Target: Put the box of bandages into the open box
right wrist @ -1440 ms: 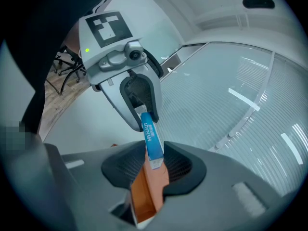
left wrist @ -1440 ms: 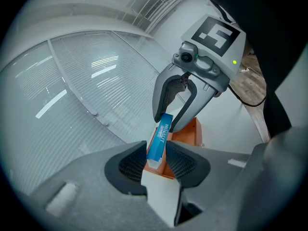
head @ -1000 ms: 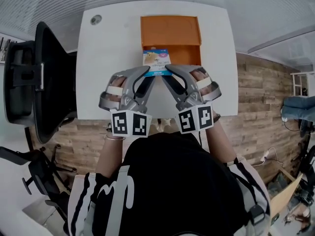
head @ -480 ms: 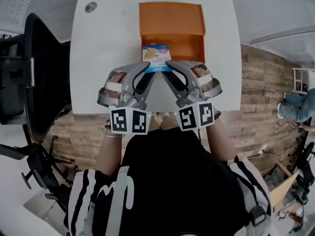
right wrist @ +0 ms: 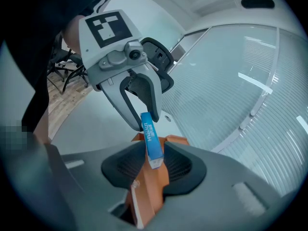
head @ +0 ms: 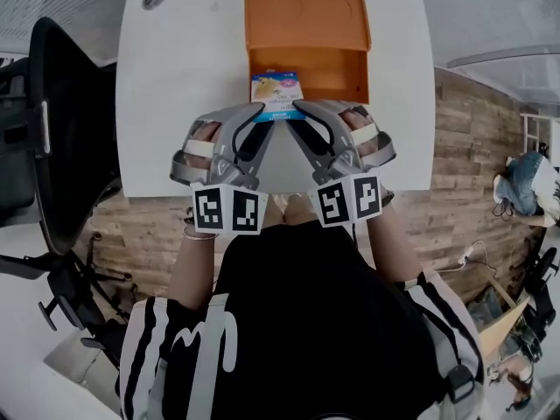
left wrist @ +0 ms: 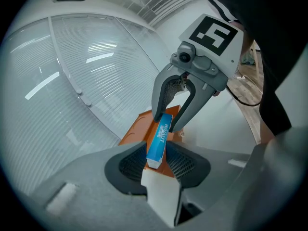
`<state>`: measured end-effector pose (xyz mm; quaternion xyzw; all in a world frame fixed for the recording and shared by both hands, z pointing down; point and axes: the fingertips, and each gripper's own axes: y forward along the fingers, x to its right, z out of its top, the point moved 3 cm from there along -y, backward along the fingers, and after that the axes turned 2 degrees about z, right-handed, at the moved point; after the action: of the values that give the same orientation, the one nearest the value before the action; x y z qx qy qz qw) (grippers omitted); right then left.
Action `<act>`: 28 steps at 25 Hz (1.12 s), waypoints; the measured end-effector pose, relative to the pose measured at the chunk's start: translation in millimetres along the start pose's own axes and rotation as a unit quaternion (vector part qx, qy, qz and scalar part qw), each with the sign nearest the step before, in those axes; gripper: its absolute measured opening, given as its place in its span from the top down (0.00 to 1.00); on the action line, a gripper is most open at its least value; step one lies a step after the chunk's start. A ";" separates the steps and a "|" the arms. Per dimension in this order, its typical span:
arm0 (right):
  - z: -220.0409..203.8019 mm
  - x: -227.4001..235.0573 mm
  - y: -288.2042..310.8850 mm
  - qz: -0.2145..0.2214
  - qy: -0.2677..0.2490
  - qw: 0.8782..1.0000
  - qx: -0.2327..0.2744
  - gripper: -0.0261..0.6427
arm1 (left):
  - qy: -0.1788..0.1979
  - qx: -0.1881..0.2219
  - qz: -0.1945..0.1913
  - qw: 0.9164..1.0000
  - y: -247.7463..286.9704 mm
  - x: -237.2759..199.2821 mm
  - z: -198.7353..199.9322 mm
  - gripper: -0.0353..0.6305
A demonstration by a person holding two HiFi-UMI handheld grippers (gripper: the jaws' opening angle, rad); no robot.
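Left gripper [head: 260, 112] and right gripper [head: 299, 108] clamp the bandage box [head: 275, 89]; we've lowered it toward the open box [head: 306, 24], so release looks close.

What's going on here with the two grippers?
A person holds a gripper in each hand. The left gripper and right gripper both clamp the bandage box, one at each end. It hangs at the near left edge of the open orange box on the white table, and has not been let go.
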<state>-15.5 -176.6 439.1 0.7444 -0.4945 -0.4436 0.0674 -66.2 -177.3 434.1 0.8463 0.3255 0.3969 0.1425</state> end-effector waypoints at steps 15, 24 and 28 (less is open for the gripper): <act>-13.0 -11.2 9.1 0.019 0.008 1.000 -0.009 0.78 | -0.011 -0.008 -0.021 1.000 10.7 12.3 -10.9 0.76; -14.6 -13.0 16.4 0.020 0.011 1.000 -0.011 0.78 | -0.017 -0.010 -0.023 1.000 13.5 12.4 -17.2 0.76; -16.2 -13.4 18.7 0.019 0.014 1.000 -0.014 0.78 | -0.019 -0.015 -0.026 0.999 15.7 12.7 -19.1 0.76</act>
<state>-17.9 -180.8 466.8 0.7400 -0.5014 -0.4384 0.0936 -67.9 -180.9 461.6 0.8428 0.3387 0.3816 0.1716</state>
